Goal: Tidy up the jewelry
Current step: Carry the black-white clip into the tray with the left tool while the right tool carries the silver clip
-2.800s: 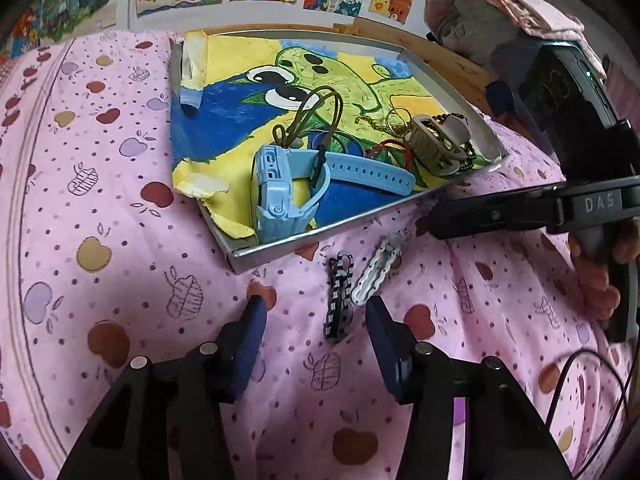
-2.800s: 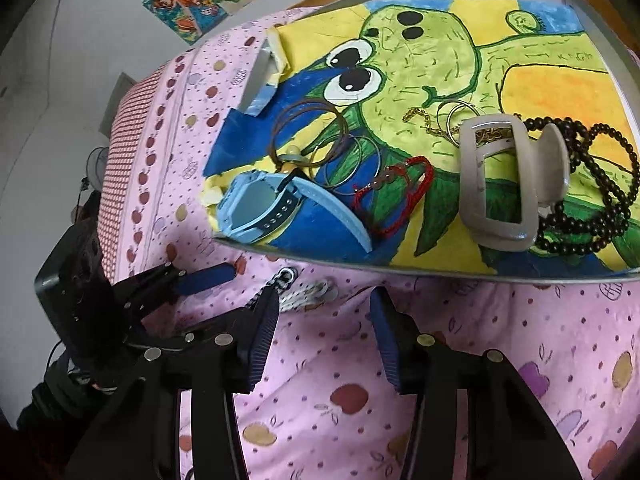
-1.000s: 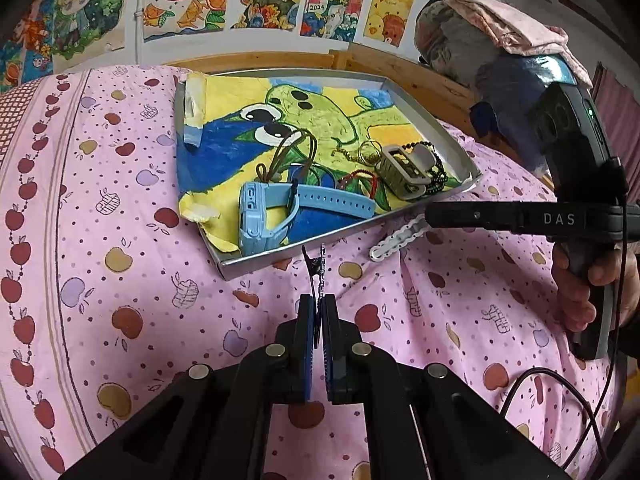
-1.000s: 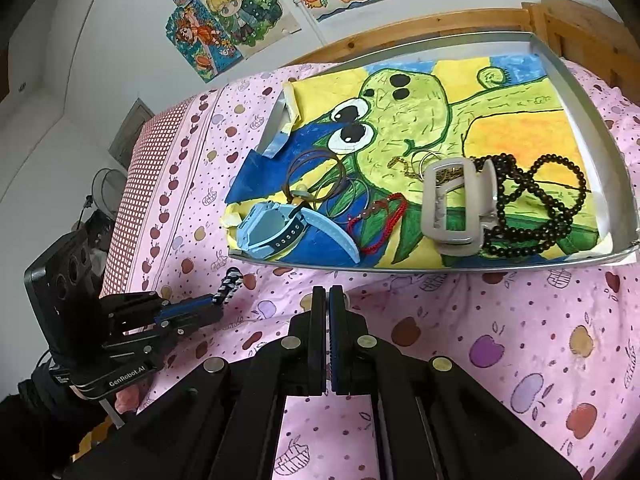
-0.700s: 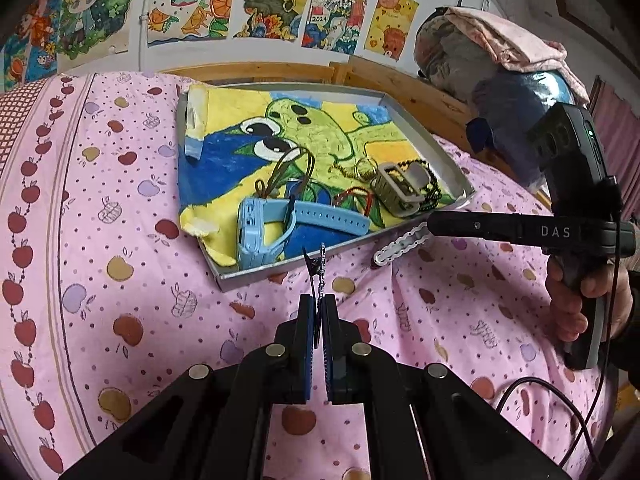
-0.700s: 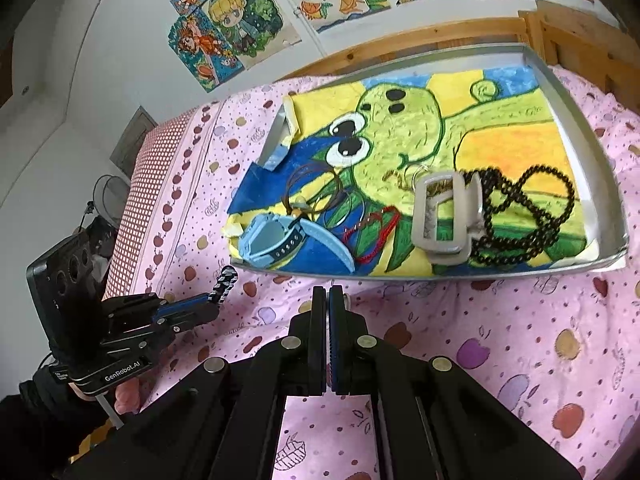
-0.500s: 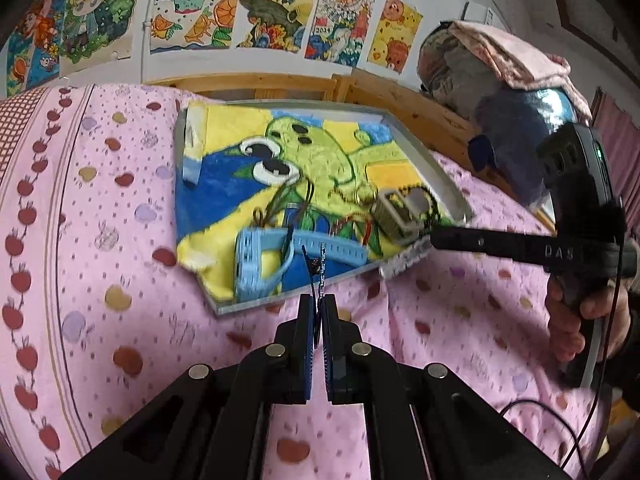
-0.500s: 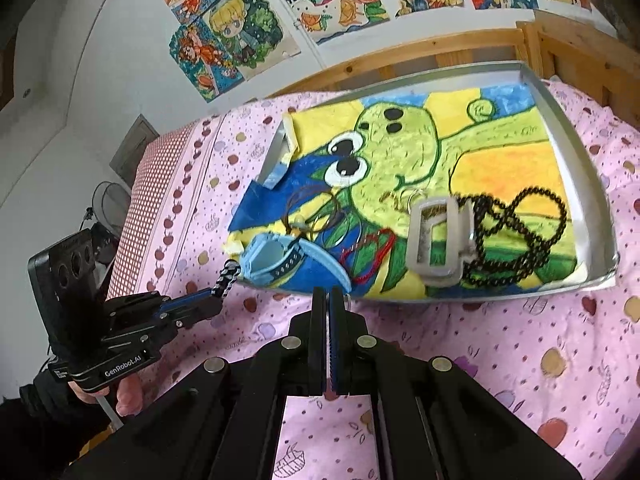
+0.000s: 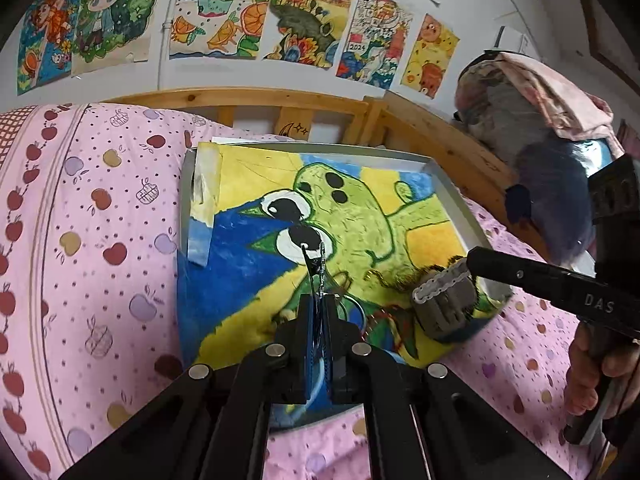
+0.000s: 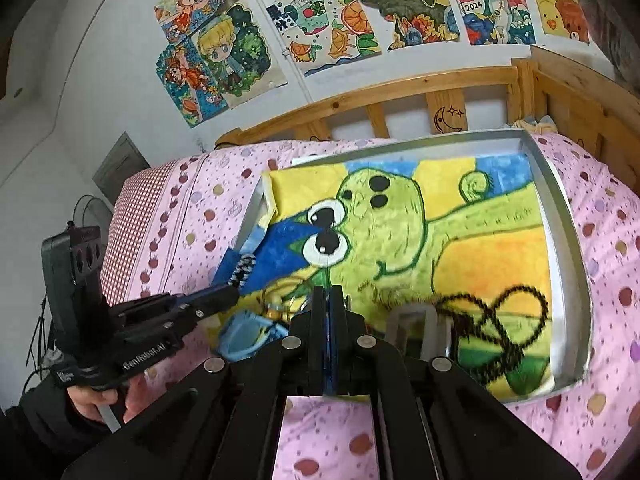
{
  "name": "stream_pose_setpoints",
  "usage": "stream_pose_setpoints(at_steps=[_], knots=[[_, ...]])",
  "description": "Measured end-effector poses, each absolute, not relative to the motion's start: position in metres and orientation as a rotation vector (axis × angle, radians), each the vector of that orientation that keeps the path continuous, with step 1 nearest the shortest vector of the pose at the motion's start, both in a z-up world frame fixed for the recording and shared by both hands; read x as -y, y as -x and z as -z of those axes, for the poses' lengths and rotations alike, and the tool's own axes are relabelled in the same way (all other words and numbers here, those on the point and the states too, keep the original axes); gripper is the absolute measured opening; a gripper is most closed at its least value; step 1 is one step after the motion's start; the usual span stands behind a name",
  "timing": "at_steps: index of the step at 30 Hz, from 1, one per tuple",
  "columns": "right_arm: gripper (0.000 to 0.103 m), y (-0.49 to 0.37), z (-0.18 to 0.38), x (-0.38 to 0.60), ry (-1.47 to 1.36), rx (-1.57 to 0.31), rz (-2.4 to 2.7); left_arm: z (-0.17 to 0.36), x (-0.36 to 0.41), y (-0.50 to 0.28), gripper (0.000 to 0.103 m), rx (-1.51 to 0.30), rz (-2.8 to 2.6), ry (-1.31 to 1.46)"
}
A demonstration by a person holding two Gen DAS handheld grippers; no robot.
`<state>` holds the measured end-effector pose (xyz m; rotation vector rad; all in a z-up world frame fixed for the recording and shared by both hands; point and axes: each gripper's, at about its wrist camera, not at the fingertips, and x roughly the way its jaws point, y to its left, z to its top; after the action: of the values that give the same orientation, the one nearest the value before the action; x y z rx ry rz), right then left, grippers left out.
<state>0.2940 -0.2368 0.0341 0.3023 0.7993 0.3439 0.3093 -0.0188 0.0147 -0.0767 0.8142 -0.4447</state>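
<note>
Looking down the left claw, what sits between its blue pads?

It is pinched tight on a thin black-and-white patterned strip. The strip stands upright out of the tips, at the centre of the left wrist frame, in front of the painted eyes.

And what lies under it?

A silver metal tray lined with a yellow, blue and green painting of a frog-like creature, resting on a pink apple-print bedsheet.

Where is the right claw?

At lower centre of its own frame, jaws pressed together. What it holds is hidden there. In the left wrist frame it reaches in from the right edge, clamped on a white ridged strip that hangs just in front of a grey plastic hair clamp in the tray's near right corner.

Anything else in the tray?

A black bead necklace at lower right of the right wrist frame, blurred, touching the hair clamp. A light blue plastic watch lies at lower left, near some thin rings I cannot make out.

Who holds the tools?

A hand grips the right handle at the right edge; another hand, in a dark sleeve, grips the left one at lower left.
</note>
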Motion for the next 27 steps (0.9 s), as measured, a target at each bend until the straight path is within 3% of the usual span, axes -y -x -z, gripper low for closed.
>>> stream_pose_setpoints(at_steps=[27], knots=[[0.002, -0.313, -0.021, 0.227, -0.252, -0.843, -0.305, 0.007, 0.022, -0.341, 0.005, -0.902, 0.374, 0.096]])
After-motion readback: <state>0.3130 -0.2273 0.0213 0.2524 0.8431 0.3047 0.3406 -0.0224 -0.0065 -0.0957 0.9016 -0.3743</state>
